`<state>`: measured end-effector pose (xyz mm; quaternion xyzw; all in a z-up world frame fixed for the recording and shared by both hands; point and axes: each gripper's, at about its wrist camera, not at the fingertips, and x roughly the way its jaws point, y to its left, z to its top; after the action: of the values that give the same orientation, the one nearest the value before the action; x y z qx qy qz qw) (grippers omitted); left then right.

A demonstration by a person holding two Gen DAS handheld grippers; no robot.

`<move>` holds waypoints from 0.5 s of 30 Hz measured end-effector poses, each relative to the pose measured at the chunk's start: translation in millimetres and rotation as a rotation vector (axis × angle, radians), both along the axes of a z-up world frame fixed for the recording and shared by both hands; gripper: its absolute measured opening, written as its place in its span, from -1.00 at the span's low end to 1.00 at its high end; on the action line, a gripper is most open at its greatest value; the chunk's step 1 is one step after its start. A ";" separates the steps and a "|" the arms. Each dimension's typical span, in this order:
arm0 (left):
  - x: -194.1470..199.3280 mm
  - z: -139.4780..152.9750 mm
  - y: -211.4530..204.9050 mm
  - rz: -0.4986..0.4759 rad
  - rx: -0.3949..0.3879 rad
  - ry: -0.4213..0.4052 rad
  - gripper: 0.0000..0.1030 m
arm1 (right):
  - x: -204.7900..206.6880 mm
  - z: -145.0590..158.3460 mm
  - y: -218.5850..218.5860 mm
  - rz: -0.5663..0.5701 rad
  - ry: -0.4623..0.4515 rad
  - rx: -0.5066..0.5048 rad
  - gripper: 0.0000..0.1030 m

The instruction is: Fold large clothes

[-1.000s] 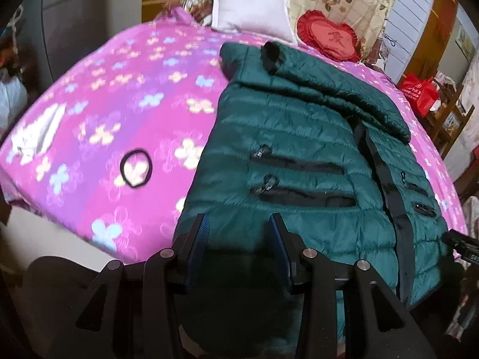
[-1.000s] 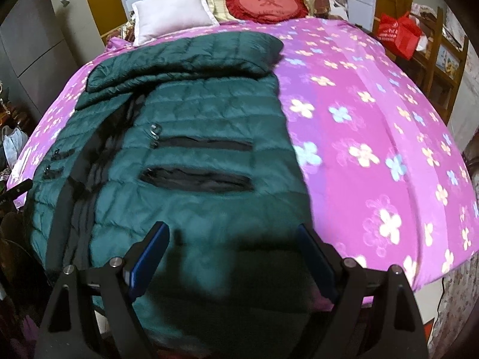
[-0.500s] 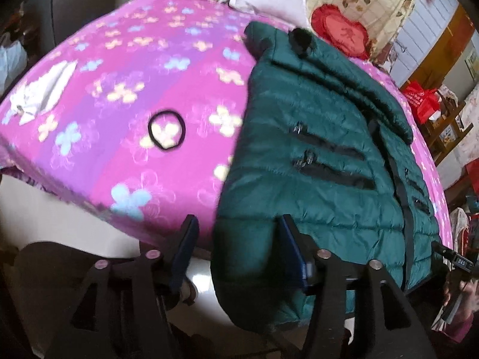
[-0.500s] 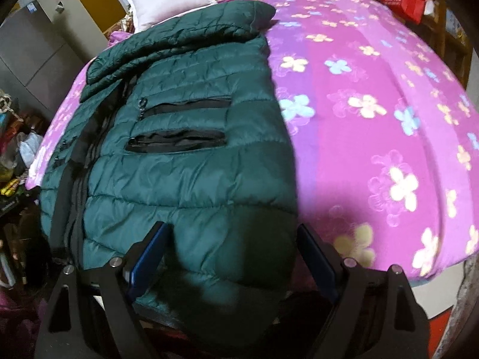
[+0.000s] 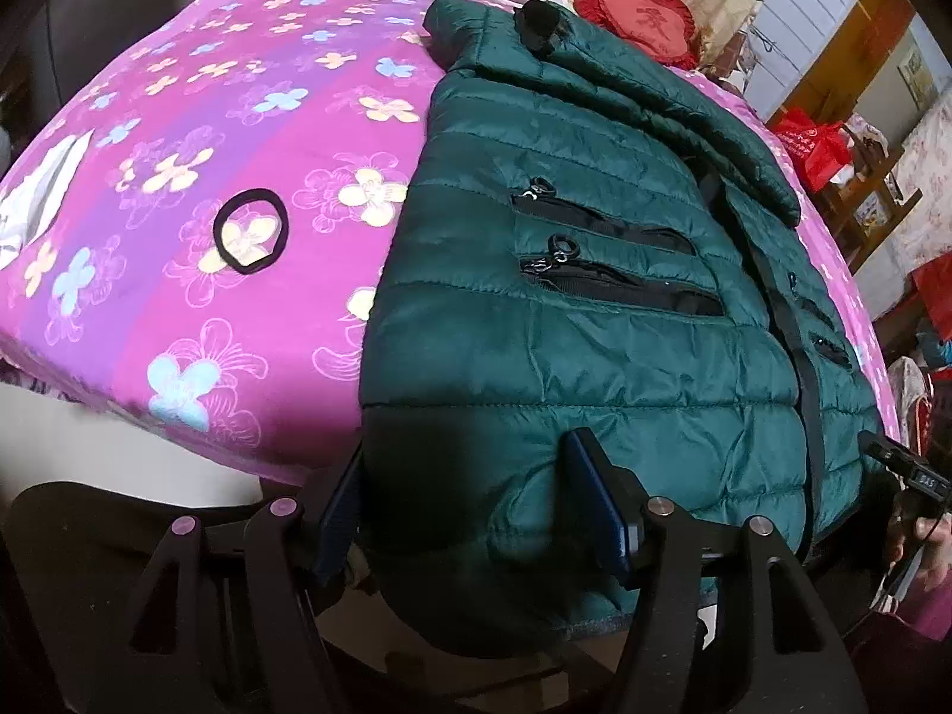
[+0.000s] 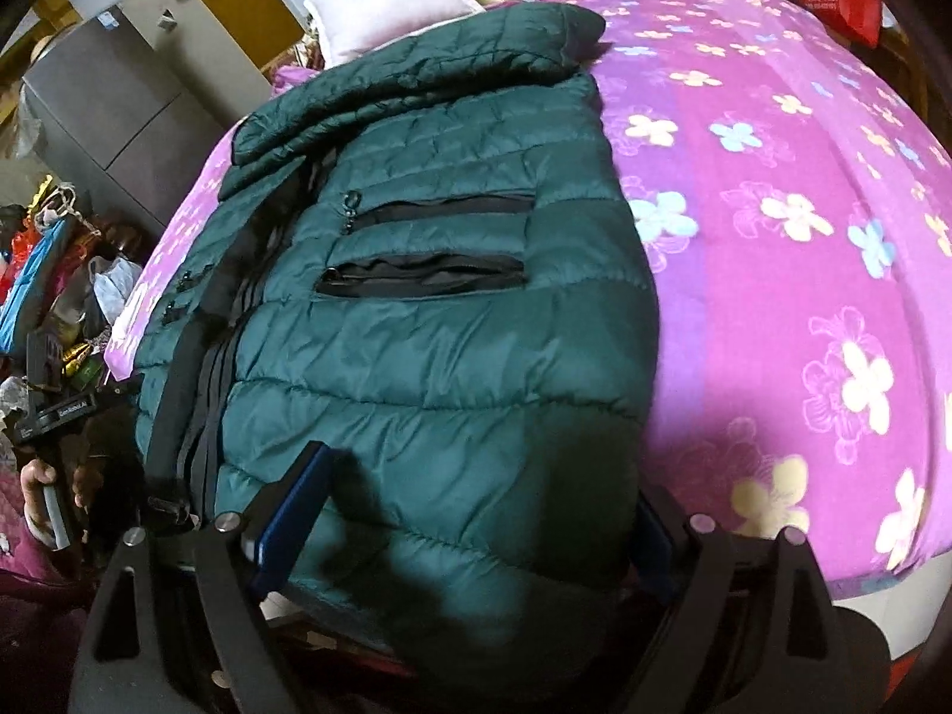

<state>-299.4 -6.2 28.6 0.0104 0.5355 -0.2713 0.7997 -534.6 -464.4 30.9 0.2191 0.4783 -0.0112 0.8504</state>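
Both grippers now straddling the jacket [image 5: 595, 309] hem at frame bottom: left gripper [image 5: 470, 506] fingers spreading apart, right gripper [image 6: 470, 511] fingers narrowing, neither clamped; fold about starting.

The jacket [image 5: 595, 309] hem drops out of sight below both claws' fingers.
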 end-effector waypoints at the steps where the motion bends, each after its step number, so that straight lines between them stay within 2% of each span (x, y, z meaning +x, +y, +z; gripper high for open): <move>1: -1.1 1.6 -2.2 -0.014 0.007 -0.003 -0.37 | 0.2 0.4 2.6 0.014 -0.004 -0.020 0.49; 2: -1.3 4.1 -3.6 -0.017 0.013 -0.011 -0.68 | 0.7 1.0 4.8 0.028 -0.008 -0.039 0.09; 3: -2.4 9.0 -3.4 -0.015 0.015 -0.027 -0.82 | 1.2 1.0 5.2 0.032 -0.010 -0.046 -0.20; 4: -3.5 14.8 -2.7 -0.018 0.004 -0.038 -0.97 | 1.8 1.7 3.9 0.029 -0.014 -0.037 -0.27; 6: -4.9 28.7 -1.4 -0.032 -0.039 -0.055 -1.00 | 2.3 4.8 0.9 0.027 -0.021 -0.007 -0.46; 9: -5.6 45.2 -4.1 -0.049 -0.078 -0.082 -1.00 | 1.0 17.9 -0.3 0.038 -0.066 -0.003 -0.57; 13: -4.3 53.9 -9.6 -0.061 -0.092 -0.100 -1.00 | 1.5 33.6 -5.9 0.023 -0.119 0.036 -0.58; 15: -0.2 56.4 -12.4 -0.061 -0.094 -0.092 -1.00 | 2.1 40.8 -3.7 0.022 -0.135 0.021 -0.59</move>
<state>-299.6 -18.6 84.9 0.0016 0.4843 -0.3195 0.8145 -532.5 -468.1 71.7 0.2227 0.4225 0.0180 0.8784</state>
